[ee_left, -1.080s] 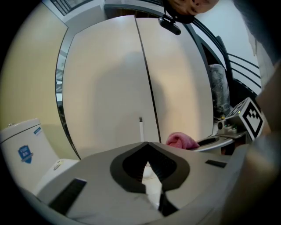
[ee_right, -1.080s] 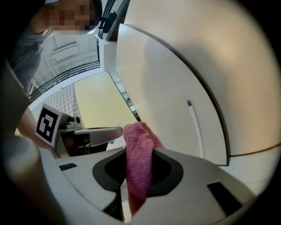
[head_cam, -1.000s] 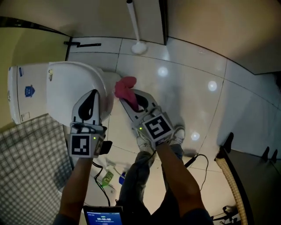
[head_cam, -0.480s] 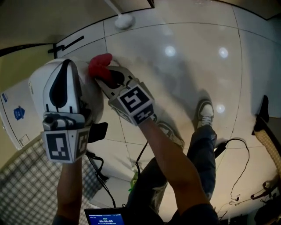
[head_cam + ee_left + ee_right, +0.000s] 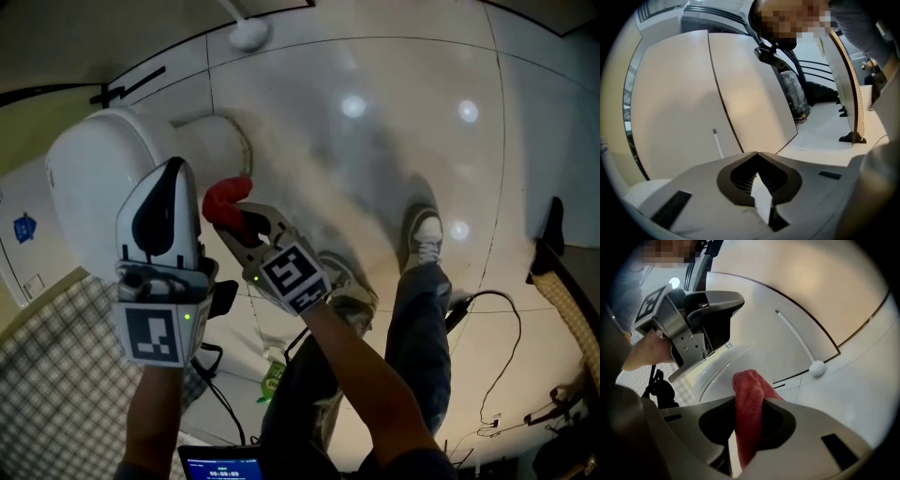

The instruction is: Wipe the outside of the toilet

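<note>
Tightly, the right gripper (image 5: 751, 401) clamps a red cloth (image 5: 748, 423) by the toilet (image 5: 98, 178), left gripper (image 5: 757, 154) closed.

Nothing can be read. The blue sticker (image 5: 23, 227) on the toilet tank (image 5: 28, 192), at nine o'clock, is too small. So are the numbers on the screen (image 5: 220, 466) at six o'clock.

I see a glossy, pale tiled floor (image 5: 375, 169) beyond the right hand-held gripper (image 5: 236, 214), dotted with round light reflections (image 5: 353, 106). A beige wall (image 5: 84, 37) rises ahead. A checked cloth (image 5: 56, 366) lies beside the left hand-held gripper (image 5: 172, 169). A black cable (image 5: 492, 293) lies well right.
</note>
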Motion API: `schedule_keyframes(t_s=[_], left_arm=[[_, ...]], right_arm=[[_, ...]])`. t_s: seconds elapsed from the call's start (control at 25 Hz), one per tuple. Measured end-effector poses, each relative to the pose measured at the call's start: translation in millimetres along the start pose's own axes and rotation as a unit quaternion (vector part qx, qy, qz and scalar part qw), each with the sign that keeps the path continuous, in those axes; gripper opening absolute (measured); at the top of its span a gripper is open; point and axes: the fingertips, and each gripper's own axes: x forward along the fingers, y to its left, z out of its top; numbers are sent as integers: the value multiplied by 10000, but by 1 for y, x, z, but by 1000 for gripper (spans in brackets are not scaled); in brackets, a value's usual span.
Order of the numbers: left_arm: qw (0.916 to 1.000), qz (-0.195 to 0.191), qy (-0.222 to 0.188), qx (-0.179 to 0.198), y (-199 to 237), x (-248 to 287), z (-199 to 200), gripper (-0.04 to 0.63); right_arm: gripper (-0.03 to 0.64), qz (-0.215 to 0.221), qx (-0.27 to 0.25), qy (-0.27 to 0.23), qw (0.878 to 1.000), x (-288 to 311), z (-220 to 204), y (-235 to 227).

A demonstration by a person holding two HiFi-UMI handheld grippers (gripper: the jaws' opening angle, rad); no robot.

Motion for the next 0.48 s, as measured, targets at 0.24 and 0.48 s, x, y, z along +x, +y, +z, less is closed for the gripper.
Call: schedule_keyframes(t_s=[0.24,0.48], left_arm=[[9994,-223,-141,-236,-31,16,-4,14],[9983,-459,-122,-350,-59,59,-43,14]], right_arm=[[83,-102,-149,-37,9998,-3,6,-25],[84,-367,-283,-218,9987,4,19,-87]])
